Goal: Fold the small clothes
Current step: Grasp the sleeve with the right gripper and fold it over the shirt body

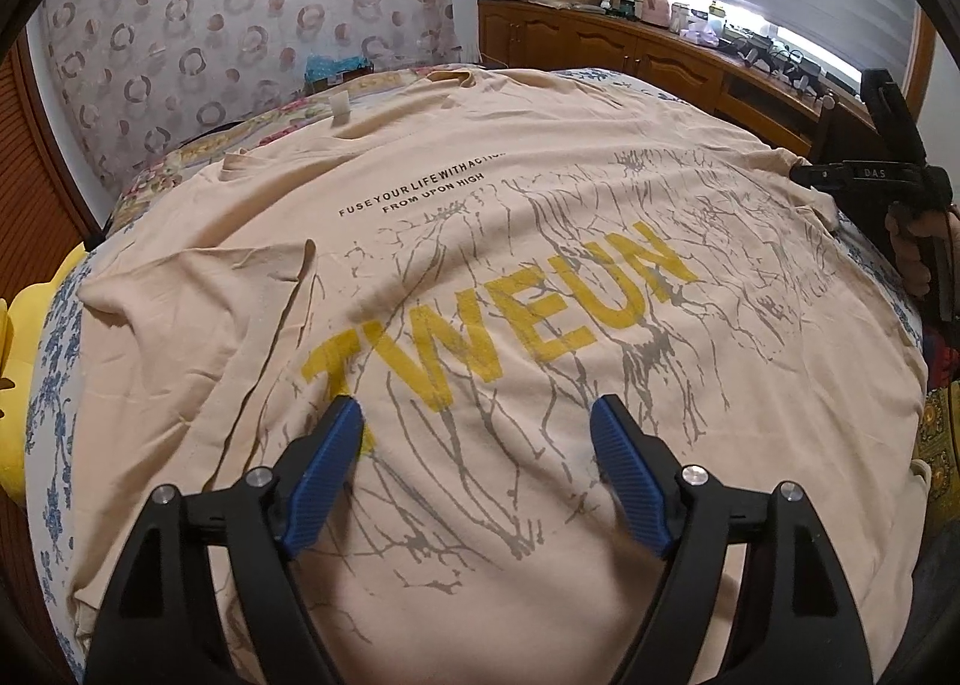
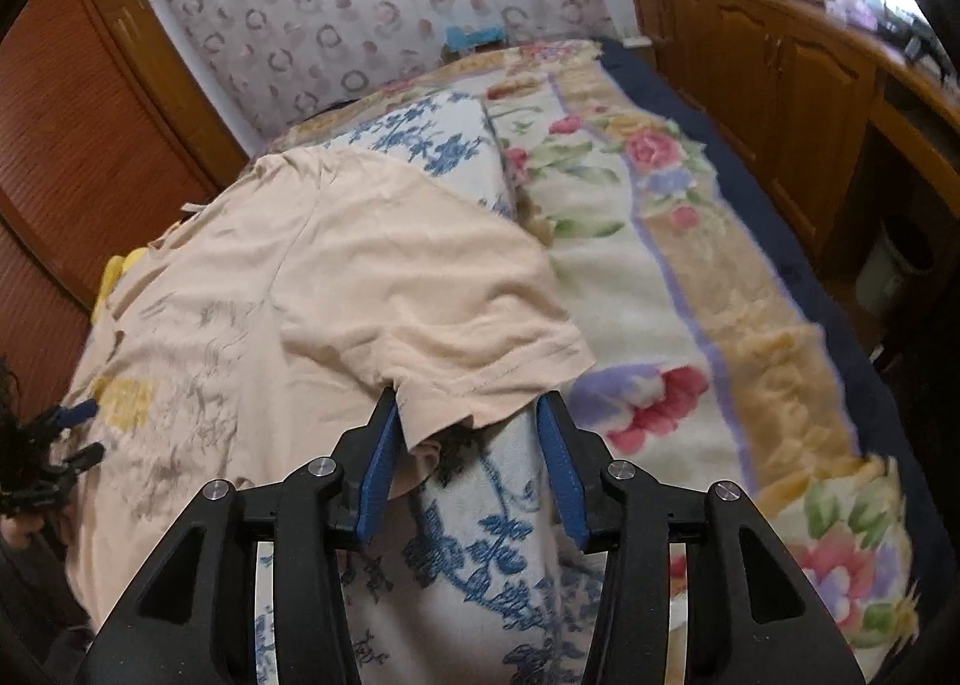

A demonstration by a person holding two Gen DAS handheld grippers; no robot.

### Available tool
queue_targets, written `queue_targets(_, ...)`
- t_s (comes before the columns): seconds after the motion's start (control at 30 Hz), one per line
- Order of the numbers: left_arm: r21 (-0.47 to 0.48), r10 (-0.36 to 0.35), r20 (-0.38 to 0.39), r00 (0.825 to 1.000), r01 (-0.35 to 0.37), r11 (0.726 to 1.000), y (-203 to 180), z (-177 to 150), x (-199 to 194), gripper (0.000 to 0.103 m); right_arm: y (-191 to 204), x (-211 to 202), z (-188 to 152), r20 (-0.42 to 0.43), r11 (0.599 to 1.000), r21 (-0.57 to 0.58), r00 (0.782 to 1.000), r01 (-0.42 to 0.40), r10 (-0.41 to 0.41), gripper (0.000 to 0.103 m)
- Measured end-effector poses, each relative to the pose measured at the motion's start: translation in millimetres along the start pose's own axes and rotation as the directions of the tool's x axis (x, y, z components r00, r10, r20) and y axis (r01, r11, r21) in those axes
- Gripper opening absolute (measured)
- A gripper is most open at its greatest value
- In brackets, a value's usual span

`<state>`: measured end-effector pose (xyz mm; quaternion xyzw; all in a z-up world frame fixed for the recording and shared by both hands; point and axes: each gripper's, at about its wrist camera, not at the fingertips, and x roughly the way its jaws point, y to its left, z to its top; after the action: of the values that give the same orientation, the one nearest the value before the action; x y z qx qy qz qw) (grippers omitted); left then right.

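Note:
A beige T-shirt (image 1: pixel 480 265) with yellow "TWEUN" lettering and grey crack print lies spread flat on the bed. My left gripper (image 1: pixel 477 415) is open, its blue fingers hovering just over the lower chest of the shirt, holding nothing. My right gripper (image 2: pixel 468 409) is open at the shirt's right sleeve (image 2: pixel 456 337); the sleeve hem lies between its blue fingers, which are apart. The right gripper also shows in the left wrist view (image 1: pixel 840 175) at the shirt's far right edge. The left gripper shows small in the right wrist view (image 2: pixel 78 433).
The bed has a blue-floral white cover (image 2: pixel 480 553) and a rose-patterned blanket (image 2: pixel 690 295). A yellow cushion (image 1: pixel 24 361) lies at the left edge. Wooden cabinets (image 2: pixel 780 102) with clutter stand on the right; a wooden door (image 2: pixel 78 132) is on the left.

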<state>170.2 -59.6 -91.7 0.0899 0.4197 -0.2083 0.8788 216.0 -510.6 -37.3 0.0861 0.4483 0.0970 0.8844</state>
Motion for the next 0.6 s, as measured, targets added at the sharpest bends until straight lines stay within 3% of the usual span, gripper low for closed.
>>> queue_targets(0.07, 0.0, 0.0, 0.0, 1.0, 0.0, 1.0, 1, 0, 0, 0.08, 3, -1, 2, 0.012, 1.0, -0.021, 1.0, 0.014, -0.013, 0.031)
queue_targets(0.2, -0.003, 0.001, -0.001, 1.0, -0.001, 1.0, 2, 0, 0, 0.081, 10, -2, 4, 0.045, 0.992, -0.095, 0.996, 0.085, -0.081, 0.017)
queue_targets(0.27, -0.006, -0.001, -0.001, 1.0, 0.001, 1.0, 2, 0, 1, 0.081, 9, -7, 6, 0.073, 0.992, -0.103, 0.995, 0.076, -0.068, 0.006)
queue_targets(0.4, -0.007, -0.002, -0.001, 1.0, 0.002, 1.0, 2, 0, 1, 0.081, 18, -23, 13, 0.146, 0.99, -0.127, 0.988, 0.06, -0.041, 0.005)
queue_targets(0.6, -0.007, -0.001, -0.001, 1.0, 0.001, 1.0, 2, 0, 1, 0.082, 64, -44, 29, 0.208, 0.976, -0.216, 0.975, -0.035, 0.081, 0.005)
